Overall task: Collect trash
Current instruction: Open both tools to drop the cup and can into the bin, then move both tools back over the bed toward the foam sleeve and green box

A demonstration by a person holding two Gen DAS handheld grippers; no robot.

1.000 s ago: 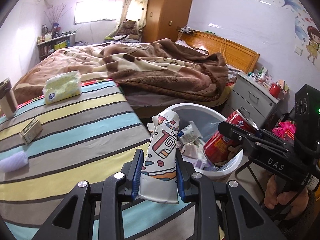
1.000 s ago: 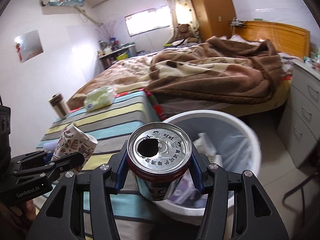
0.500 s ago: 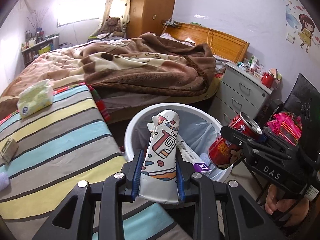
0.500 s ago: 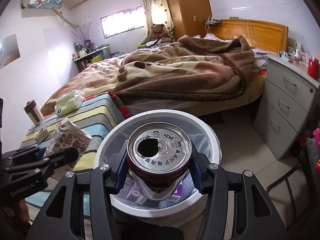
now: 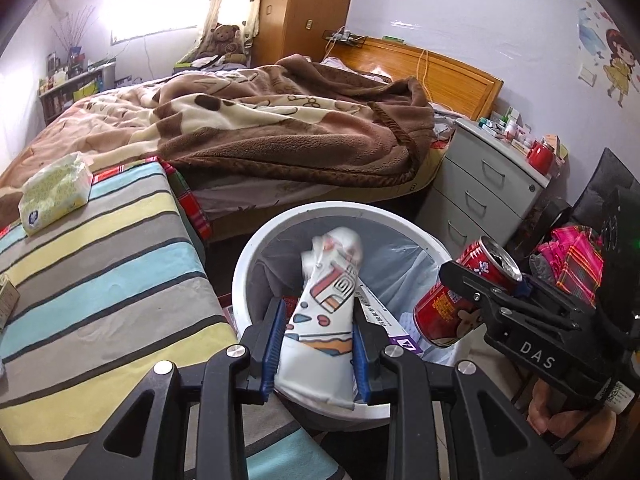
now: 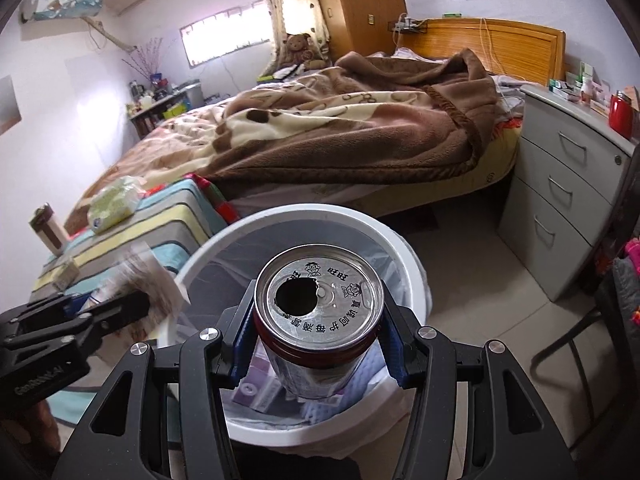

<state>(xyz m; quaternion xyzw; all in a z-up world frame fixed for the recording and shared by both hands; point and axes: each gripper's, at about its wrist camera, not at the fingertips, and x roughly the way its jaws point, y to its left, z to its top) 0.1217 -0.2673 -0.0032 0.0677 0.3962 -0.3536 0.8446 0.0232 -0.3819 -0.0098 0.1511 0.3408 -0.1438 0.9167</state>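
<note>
My left gripper [image 5: 318,340] has its jaws spread a little around a crushed patterned paper cup [image 5: 326,312]; the cup is blurred and tilts loose between the blue pads over the white trash bin [image 5: 256,248]. My right gripper [image 6: 316,340] is shut on a red drink can [image 6: 316,304] with an open top, held over the same bin [image 6: 412,256]. The can [image 5: 460,300] shows in the left wrist view at the bin's right rim. The bin holds a plastic liner and a purple-and-white box [image 5: 394,332].
A striped table [image 5: 100,272] on the left carries a tissue pack [image 5: 54,192] and a small box [image 5: 6,300]. A bed with a brown blanket [image 5: 280,128] lies behind, a grey drawer unit [image 5: 488,192] on the right. A tumbler [image 6: 46,232] stands on the table.
Both grippers moved further over the bin. The left jaws have spread slightly and the paper cup now blurs and tilts between them. The right gripper still holds the can.
</note>
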